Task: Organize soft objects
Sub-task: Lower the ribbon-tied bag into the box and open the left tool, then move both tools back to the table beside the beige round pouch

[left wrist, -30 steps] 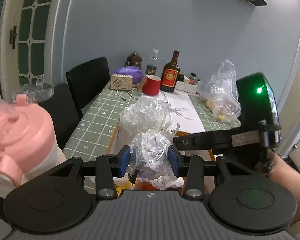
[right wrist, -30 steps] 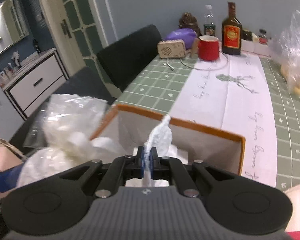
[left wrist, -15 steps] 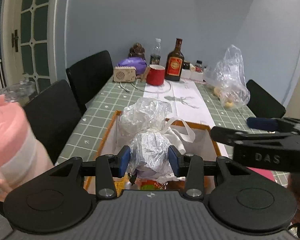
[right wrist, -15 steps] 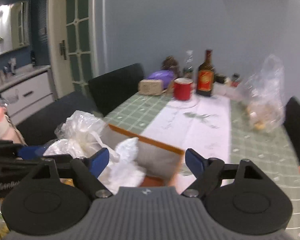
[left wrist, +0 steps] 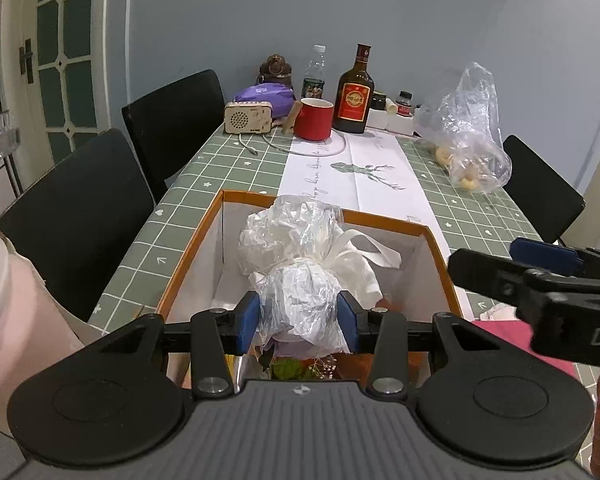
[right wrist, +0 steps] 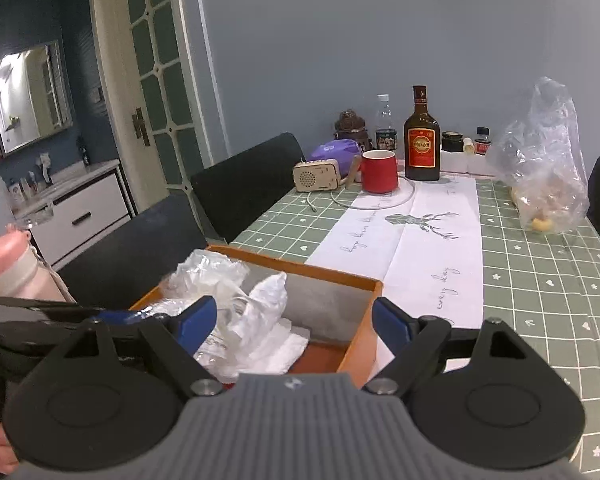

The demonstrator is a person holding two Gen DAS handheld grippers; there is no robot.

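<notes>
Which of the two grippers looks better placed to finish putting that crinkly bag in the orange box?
Left. The left gripper is already shut on the bag, right above the box. The right gripper is open and empty, off to the side.

At the table's [left wrist: 228, 168] far edge stand a red mug [left wrist: 313, 119], dark bottle [left wrist: 355, 96], water bottle [left wrist: 315, 74] and small radio [left wrist: 248, 118]. Two black chairs [left wrist: 172, 120] line its left edge.

Pink bottle [right wrist: 4, 264] cropped; bouquet [left wrist: 300, 364] half-hidden
</notes>
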